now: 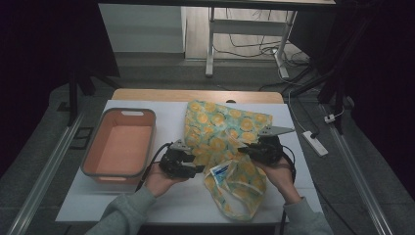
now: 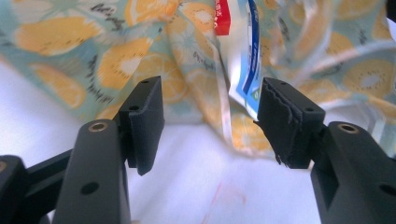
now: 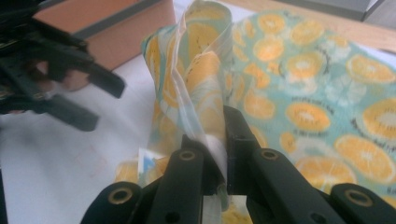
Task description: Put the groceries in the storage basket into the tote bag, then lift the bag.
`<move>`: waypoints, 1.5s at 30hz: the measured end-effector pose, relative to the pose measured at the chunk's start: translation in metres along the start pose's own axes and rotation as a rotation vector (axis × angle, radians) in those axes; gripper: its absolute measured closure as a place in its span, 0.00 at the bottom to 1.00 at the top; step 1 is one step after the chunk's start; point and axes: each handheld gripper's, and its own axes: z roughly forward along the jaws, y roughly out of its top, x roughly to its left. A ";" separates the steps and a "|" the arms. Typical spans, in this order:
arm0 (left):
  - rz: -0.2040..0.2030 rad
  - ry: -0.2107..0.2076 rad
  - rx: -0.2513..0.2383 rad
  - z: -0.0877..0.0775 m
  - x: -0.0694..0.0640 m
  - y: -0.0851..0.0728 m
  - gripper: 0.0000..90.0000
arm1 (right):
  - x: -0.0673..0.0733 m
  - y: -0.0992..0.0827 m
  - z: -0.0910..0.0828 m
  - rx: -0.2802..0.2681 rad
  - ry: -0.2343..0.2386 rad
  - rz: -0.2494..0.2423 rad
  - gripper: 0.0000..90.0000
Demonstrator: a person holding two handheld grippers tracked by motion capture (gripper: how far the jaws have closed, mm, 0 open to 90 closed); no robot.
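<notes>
White table [image 1: 122,196]: right claw [image 3: 219,154] clamped on citrus-print bag [image 1: 220,127], long axis front-to-back; left claw [image 2: 210,121] apart.

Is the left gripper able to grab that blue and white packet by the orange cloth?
Probably yes. The left gripper is open, and the packet hangs just ahead between its jaws with nothing in front.

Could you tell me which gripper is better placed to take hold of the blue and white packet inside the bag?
Left. The left gripper is open, aimed at the packet, while the right gripper pinches the bag.
</notes>
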 end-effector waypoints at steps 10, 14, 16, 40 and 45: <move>0.013 0.021 0.024 0.036 0.002 0.025 0.45 | -0.002 -0.010 -0.006 -0.007 -0.007 0.003 0.93; -0.012 0.038 0.029 0.049 0.008 0.031 0.45 | -0.004 -0.009 -0.004 -0.008 -0.010 0.004 0.92; -0.035 0.043 0.032 0.057 0.014 0.033 0.45 | -0.004 -0.008 -0.003 -0.007 -0.009 0.003 0.89; -0.056 0.000 0.092 0.061 0.031 0.034 0.99 | -0.005 -0.010 -0.002 0.006 0.012 0.012 0.65; -0.064 -0.042 0.058 0.021 0.033 0.024 0.99 | 0.000 -0.010 -0.009 -0.003 0.058 0.009 0.50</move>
